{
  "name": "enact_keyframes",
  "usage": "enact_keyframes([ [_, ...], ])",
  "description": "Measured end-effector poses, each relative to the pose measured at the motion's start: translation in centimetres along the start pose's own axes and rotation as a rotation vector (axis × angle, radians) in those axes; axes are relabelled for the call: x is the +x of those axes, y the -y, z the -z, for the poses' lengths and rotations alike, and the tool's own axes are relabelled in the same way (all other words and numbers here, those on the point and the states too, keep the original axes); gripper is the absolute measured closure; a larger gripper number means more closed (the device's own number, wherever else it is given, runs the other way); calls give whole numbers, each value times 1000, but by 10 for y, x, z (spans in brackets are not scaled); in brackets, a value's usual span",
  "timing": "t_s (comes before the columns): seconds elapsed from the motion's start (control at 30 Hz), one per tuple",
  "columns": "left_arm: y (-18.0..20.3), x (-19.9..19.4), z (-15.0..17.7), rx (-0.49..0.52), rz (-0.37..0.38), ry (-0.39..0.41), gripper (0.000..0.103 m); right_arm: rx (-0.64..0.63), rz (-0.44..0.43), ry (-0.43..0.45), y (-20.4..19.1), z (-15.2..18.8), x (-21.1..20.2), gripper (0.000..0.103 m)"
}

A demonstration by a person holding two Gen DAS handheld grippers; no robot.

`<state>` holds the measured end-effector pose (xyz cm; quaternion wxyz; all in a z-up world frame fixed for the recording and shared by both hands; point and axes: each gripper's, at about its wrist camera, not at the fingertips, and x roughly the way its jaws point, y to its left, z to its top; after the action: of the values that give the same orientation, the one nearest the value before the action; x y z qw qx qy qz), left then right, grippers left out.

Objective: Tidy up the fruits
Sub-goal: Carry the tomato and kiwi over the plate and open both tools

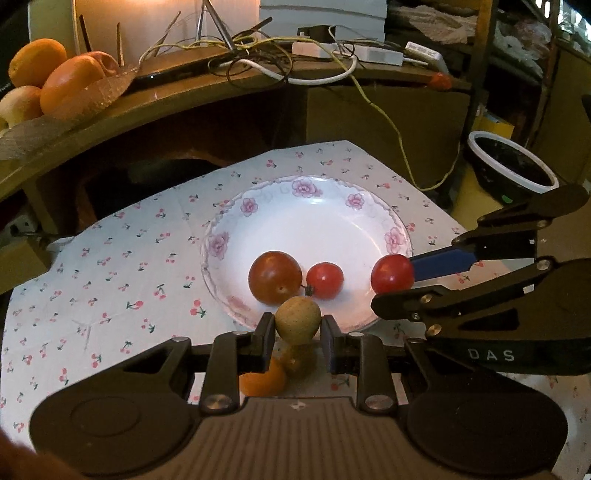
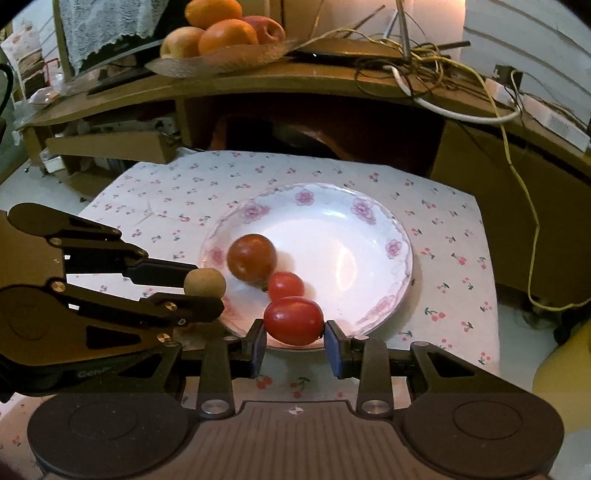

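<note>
- While your left gripper (image 1: 297,334) hangs at the near rim of the white, flower-edged plate (image 1: 332,218), its jaws are closed on a small, round, tan-brown fruit (image 1: 297,319); the right wrist view shows that same fruit (image 2: 205,283) pinched at the plate's left edge.
- Your right gripper (image 2: 294,341) clamps an oval red cherry tomato (image 2: 293,320) between its blue-padded fingers (image 2: 334,347), just above the near rim of the plate (image 2: 369,236); from the left wrist camera this tomato (image 1: 392,274) sits at the plate's right edge.
- On the plate you have a larger, dark red-brown round fruit (image 1: 275,277) and a second small red tomato (image 1: 325,280) lying side by side, touching or nearly so.
- Under your left jaws, an orange piece of fruit (image 1: 264,380) and another brownish one lie on the cherry-print white cloth (image 1: 110,280); you cannot see them fully.
- Behind the cloth, a wooden shelf (image 2: 295,79) carries a shallow dish of oranges and apples (image 2: 221,33) and a tangle of yellow and white cables (image 2: 436,62).
- To your far right in the left wrist view stands a dark bowl with a white rim (image 1: 511,162).
</note>
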<state>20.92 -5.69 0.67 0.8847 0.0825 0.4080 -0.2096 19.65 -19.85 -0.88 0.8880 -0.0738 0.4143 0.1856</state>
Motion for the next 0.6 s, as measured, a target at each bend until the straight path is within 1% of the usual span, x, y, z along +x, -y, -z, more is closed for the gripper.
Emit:
enact_keyframes([
  [0.23,0,16,-9,-8,-16,-14,71,24,8,-2,10,-5,9,69],
  [0.6,-6,30,-12,-14,-48,-31,71,22,23,-15,11,-11,23,68],
])
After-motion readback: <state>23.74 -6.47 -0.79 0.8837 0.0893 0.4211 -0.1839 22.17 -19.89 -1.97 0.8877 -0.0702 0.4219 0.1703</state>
